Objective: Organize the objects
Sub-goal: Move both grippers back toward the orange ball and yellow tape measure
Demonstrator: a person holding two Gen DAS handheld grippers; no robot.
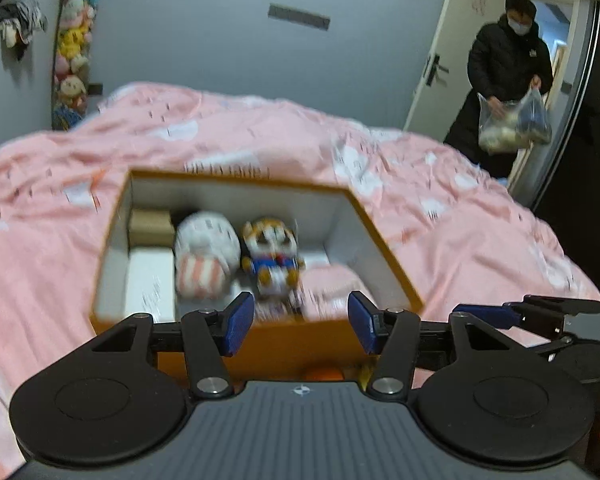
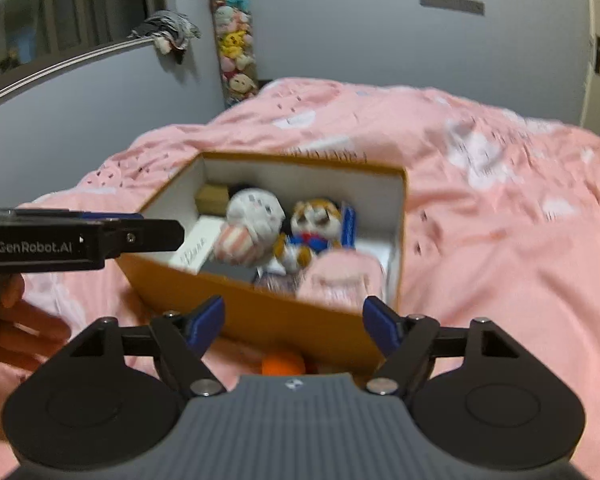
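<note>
Here an open orange box sits on a bed covered by a pink quilt. Inside the box lie a white plush toy with pink stripes and, just beside it, a tiger plush toy in a blue outfit. A brown block rests in the far left corner, a white carton lies in front of it, and a pink bundle fills the near right corner.

The left gripper hangs over the near wall of the box, its jaws apart with nothing between them. The right gripper hangs before the same wall, its jaws also spread wide and empty. An orange ball lies on the quilt just in front of the box, partly hidden below the right gripper.

In the right wrist view, the left gripper reaches in from the left edge, with a hand below it.

A column of stuffed toys hangs on the grey wall behind the bed. At the doorway a person in a dark coat holds a clear plastic bag.
</note>
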